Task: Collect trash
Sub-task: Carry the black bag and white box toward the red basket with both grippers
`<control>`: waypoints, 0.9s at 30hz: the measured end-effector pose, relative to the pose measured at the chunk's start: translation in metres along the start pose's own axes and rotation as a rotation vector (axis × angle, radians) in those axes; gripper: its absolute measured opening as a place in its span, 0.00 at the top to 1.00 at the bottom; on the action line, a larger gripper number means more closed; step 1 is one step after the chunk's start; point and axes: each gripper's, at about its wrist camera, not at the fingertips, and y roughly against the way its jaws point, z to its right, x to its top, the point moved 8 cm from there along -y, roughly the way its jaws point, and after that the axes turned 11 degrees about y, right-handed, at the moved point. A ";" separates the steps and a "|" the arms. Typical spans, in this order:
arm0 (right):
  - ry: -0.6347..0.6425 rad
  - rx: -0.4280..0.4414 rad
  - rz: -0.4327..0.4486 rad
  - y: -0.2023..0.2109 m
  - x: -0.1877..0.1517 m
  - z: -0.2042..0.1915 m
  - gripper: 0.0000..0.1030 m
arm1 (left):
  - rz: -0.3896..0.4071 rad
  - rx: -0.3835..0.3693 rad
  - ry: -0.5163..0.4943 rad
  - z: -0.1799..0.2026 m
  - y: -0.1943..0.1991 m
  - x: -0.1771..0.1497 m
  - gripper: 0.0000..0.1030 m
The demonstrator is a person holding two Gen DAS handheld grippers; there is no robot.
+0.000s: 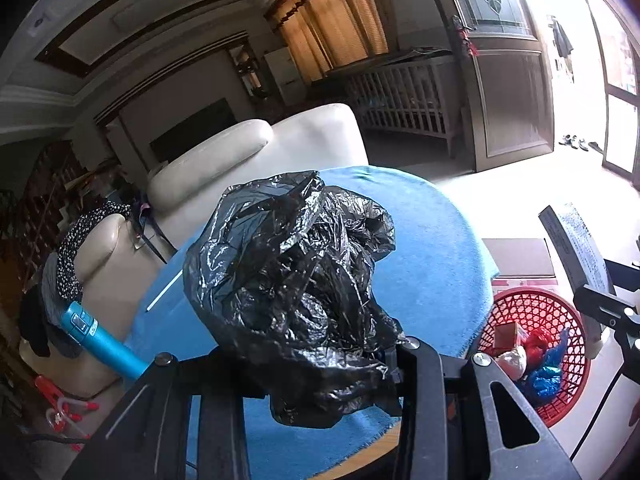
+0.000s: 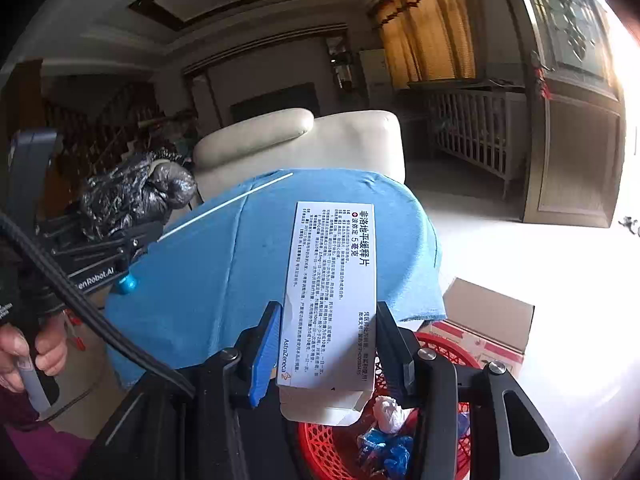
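A crumpled black plastic bag [image 1: 296,280] fills the left wrist view; my left gripper [image 1: 308,360] is shut on its lower end, over the blue-clothed table [image 1: 432,248]. The right wrist view shows a white medicine box [image 2: 332,280] with printed text clamped between the blue pads [image 2: 264,356] of my right gripper [image 2: 328,340]. Below it stands a red mesh basket [image 2: 440,340] holding blue, red and white wrappers. From the left, that basket [image 1: 516,308] sits right of the table, with the box [image 1: 576,248] above it. The bag [image 2: 132,192] shows at far left.
A thin white stick [image 2: 224,206] lies on the blue cloth [image 2: 224,280]. A blue tube [image 1: 100,336] lies at the table's left edge. A cream sofa [image 1: 280,140] stands behind, and a cardboard box [image 2: 488,312] sits on the floor beside the basket. A person's hand [image 2: 24,348] grips the left handle.
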 end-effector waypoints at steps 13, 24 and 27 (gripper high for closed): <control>-0.062 -0.029 0.023 0.021 -0.011 0.035 0.53 | 0.009 -0.028 -0.079 0.036 0.009 0.000 0.63; -0.077 -0.020 0.027 0.026 -0.009 0.037 0.53 | 0.002 -0.040 -0.101 0.045 0.012 -0.002 0.62; -0.079 -0.016 0.027 0.025 -0.009 0.038 0.53 | -0.001 -0.045 -0.101 0.045 0.013 -0.002 0.62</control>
